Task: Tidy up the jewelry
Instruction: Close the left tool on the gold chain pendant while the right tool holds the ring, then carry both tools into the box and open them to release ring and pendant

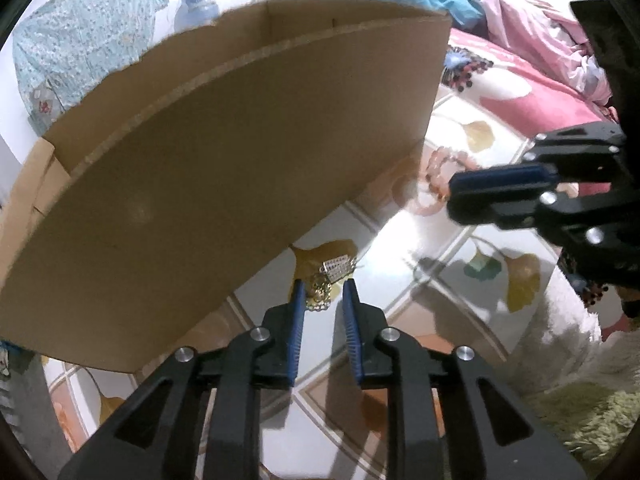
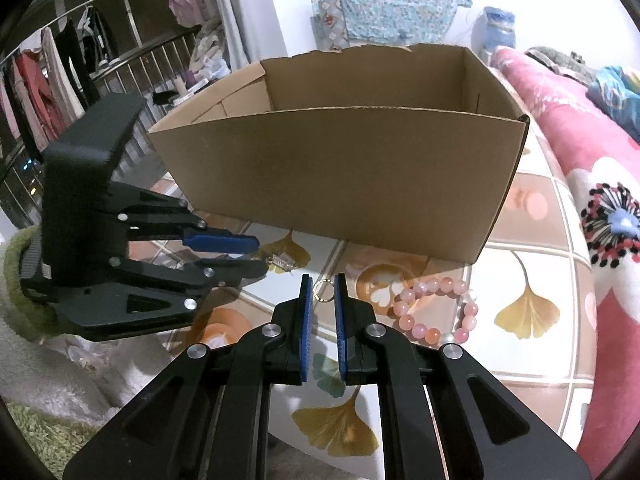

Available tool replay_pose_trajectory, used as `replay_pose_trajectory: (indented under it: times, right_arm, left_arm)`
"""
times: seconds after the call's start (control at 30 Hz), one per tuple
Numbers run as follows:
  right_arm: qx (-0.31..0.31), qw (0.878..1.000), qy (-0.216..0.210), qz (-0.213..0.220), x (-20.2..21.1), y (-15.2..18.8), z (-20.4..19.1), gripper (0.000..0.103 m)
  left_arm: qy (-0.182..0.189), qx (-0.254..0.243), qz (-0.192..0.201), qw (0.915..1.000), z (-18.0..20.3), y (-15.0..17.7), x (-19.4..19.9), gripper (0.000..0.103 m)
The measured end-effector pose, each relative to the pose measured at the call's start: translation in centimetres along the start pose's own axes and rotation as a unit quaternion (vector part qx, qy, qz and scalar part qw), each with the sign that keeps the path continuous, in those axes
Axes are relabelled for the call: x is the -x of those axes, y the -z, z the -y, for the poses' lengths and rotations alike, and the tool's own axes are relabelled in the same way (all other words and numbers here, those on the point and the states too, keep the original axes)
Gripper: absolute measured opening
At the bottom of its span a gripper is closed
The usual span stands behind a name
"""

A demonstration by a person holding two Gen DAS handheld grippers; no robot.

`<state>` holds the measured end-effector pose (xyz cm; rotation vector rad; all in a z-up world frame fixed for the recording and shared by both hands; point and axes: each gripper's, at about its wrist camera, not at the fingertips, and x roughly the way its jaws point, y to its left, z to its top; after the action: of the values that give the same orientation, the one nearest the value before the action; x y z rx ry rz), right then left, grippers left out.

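Observation:
My left gripper point(image 1: 323, 286) points down at the table, its jaws a little apart around a gold earring point(image 1: 318, 298) that lies on the cloth. A silver piece point(image 1: 336, 270) lies just beyond the tips; the right blue pad is clear of both. From the right wrist view the left gripper point(image 2: 260, 256) reaches in from the left, with the silver piece point(image 2: 282, 260) at its tips. My right gripper point(image 2: 323, 280) is shut on a small gold ring point(image 2: 323, 292), held above the table. A pink bead bracelet point(image 2: 436, 308) lies to its right. An open cardboard box point(image 2: 340, 172) stands behind.
The table cover point(image 2: 524, 308) has a ginkgo-leaf tile pattern. A pink floral blanket point(image 2: 580, 140) borders the right side. A clothes rail point(image 2: 60, 60) stands at the far left and a green shaggy rug point(image 1: 592, 420) lies below the table edge. The box wall point(image 1: 240, 140) rises close to the left gripper.

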<state>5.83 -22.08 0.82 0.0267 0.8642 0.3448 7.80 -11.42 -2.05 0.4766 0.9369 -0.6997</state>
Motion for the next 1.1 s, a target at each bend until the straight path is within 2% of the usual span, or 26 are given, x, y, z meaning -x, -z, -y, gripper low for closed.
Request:
replay_pose_trajectory:
  times: [0.07, 0.17, 0.3, 0.63, 0.93, 1.1]
  right_arm:
    - [-0.002, 1.000, 0.000, 0.000, -0.1, 0.0, 0.1, 0.009]
    - [-0.005, 1.000, 0.000, -0.001, -0.2, 0.1, 0.2, 0.009]
    - [-0.009, 1.000, 0.000, -0.001, -0.3, 0.3, 0.3, 0.009]
    - [-0.011, 1.000, 0.001, 0.007, 0.0, 0.4, 0.2, 0.009]
    - [-0.016, 0.999, -0.006, 0.030, 1.4, -0.1, -0.1, 0.009]
    - [-0.008, 0.998, -0.022, 0.060, 3.4, -2.1, -0.3, 0.009]
  left_arm:
    - [0.001, -0.003, 0.006, 1.0000, -0.1, 0.0, 0.0, 0.019]
    - [-0.010, -0.012, 0.005, 0.9999, -0.2, -0.2, -0.1, 0.000]
    - [-0.001, -0.007, 0.001, 1.0000, -0.7, -0.2, 0.1, 0.000]
    - [0.012, 0.021, 0.021, 0.9995, -0.8, -0.1, 2.5, 0.000]
    - [0.046, 0.069, 0.064, 0.9946, -2.2, -0.9, 6.8, 0.000]
    - [0.069, 0.080, 0.102, 0.9891, -2.5, -2.1, 10.0, 0.000]
